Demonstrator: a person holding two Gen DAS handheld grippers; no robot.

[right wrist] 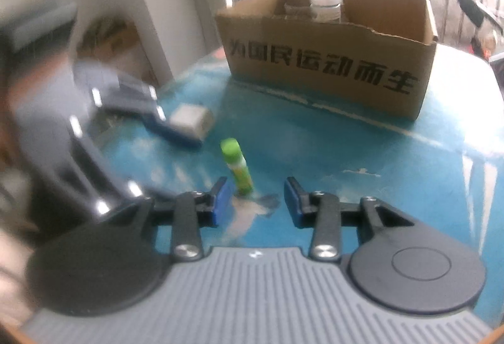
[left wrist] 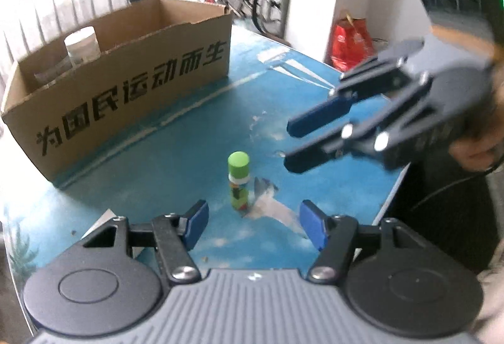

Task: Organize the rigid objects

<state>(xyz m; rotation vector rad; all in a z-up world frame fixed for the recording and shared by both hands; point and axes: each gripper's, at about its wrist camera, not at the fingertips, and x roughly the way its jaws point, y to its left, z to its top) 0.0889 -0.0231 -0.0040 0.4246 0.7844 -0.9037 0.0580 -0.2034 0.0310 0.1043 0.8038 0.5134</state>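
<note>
Both tools (left wrist: 253, 222) (right wrist: 255, 202) apart, empty, w/ glue stick (left wrist: 238, 183) upright ahead; gray block (right wrist: 190, 120) only in rt view.

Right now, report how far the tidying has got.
Done: a white-lidded jar already stands inside the cardboard box, with another container, too blurred to identify, beside it. In hand: nothing; the left gripper and the right gripper are both open and empty. Left: the green-capped glue stick stands upright on the blue table, and a small grey block lies there too.
</note>
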